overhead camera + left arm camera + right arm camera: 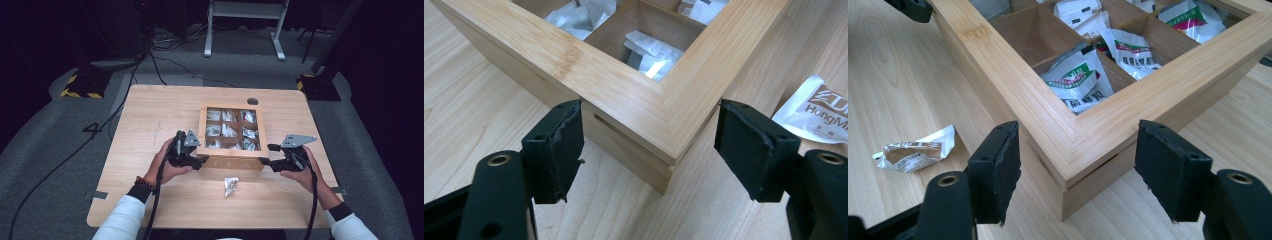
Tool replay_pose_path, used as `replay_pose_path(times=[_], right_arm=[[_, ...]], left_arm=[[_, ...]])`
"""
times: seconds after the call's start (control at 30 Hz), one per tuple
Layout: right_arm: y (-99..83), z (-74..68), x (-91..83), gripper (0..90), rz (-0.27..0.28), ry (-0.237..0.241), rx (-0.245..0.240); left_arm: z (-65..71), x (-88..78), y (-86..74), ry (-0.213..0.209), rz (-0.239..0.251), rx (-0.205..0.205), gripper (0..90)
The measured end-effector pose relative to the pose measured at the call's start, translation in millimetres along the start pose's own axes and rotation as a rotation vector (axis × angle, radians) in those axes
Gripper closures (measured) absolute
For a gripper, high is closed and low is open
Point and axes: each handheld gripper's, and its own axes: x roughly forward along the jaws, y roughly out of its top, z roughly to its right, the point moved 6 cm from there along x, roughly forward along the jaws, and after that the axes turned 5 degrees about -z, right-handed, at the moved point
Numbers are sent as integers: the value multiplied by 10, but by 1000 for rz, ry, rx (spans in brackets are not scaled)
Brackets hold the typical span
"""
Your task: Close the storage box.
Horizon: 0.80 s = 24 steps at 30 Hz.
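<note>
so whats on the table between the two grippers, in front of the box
One loose tea packet lies on the bare table between the left gripper and right gripper, just before the tea box, in the high view.

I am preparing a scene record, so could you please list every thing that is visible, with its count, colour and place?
Rectangular light wooden table: one, pale wood, centre of the grey floor.
Wooden tea box with nine compartments: one, light bamboo, on the table between the two grippers.
Small sachets: many, mostly white and silver, in the box compartments.
Loose crumpled sachet: one, silvery white, on the table in front of the box.
White metal stand: one, on the floor beyond the table.
Black cables: several, on the floor at the far left.
Left gripper: one, black, open around the box's near left corner.
Right gripper: one, black, open around its near right corner.
</note>
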Motion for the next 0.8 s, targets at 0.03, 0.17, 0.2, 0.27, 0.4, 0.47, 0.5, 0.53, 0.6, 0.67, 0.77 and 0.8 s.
replay_pose_path(times=[0.03, 0.17, 0.2, 0.27, 0.4, 0.47, 0.5, 0.53, 0.6, 0.67, 0.77, 0.8], right_arm=[[2, -2, -3, 346, -4, -8, -9], [8, -19, -18, 331, -14, -17, -32], [10, -25, -24, 328, -15, -19, -40], [16, -31, -36, 327, -20, -26, -56], [33, -38, -63, 322, -21, -37, -71], [43, -41, -80, 320, -21, -45, -77], [44, -43, -91, 319, -23, -49, -82], [46, -46, -99, 316, -23, -52, -86], [44, -47, -119, 314, -25, -57, -90], [39, -46, -137, 314, -24, -60, -95], [34, -41, -178, 313, -15, -72, -93], [31, -39, -190, 313, -12, -74, -94]], left_arm=[[0, -10, 0, 5, 0, 1, 283], [-5, -57, -11, 16, -2, 5, 281], [-6, -71, -15, 17, -2, 3, 281], [-13, -93, -21, 23, -1, 4, 280], [-16, -138, -31, 27, 0, 4, 277], [-12, -167, -31, 36, 2, 9, 271], [-11, -184, -32, 42, 3, 8, 268], [-9, -199, -31, 45, 4, 11, 262], [-14, -228, -37, 51, 4, 8, 248], [-17, -246, -54, 51, -4, -1, 232], [-18, -277, -80, 69, -2, -1, 208], [-18, -293, -91, 71, -3, -5, 200]])
